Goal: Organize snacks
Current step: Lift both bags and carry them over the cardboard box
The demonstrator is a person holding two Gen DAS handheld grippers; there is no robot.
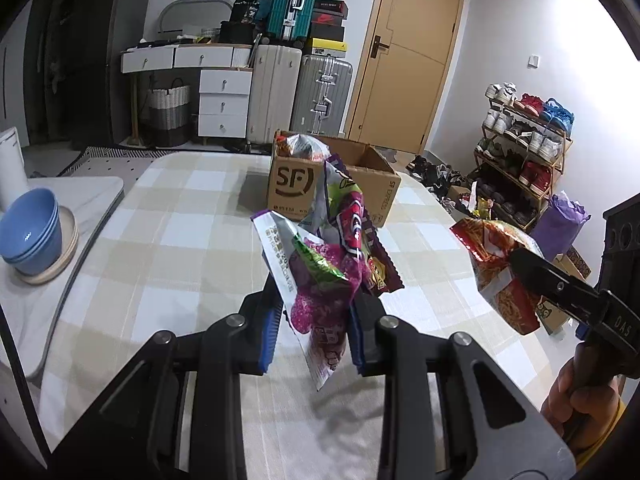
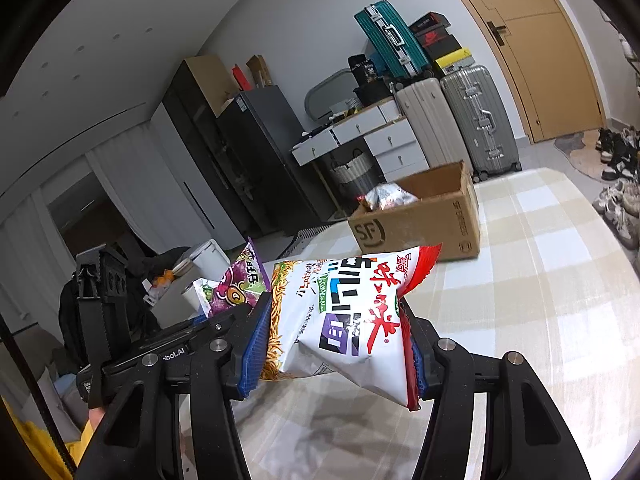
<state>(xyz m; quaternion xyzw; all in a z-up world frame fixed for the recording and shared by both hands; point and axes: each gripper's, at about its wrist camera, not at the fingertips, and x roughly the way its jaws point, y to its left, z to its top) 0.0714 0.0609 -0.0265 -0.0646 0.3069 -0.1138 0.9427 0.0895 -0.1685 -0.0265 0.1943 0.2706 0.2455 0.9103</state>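
My left gripper [image 1: 316,312] is shut on a bunch of purple snack packets [image 1: 320,276], held above the checked tablecloth. My right gripper [image 2: 336,340] is shut on a red and white noodle snack bag [image 2: 340,320], also lifted off the table. In the left wrist view that noodle snack bag [image 1: 500,272] hangs from the right gripper at the right. In the right wrist view the purple snack packets [image 2: 236,284] show at the left. Beyond both stands an open cardboard box [image 1: 360,184], [image 2: 424,220] marked SF, with a silver and red packet [image 2: 388,196] inside.
Blue bowls [image 1: 32,236] on a round tray sit on a side table to the left. Suitcases [image 1: 296,96], white drawers and a wooden door stand behind the table. A shoe rack [image 1: 524,148] and a purple bag [image 1: 560,224] lie to the right.
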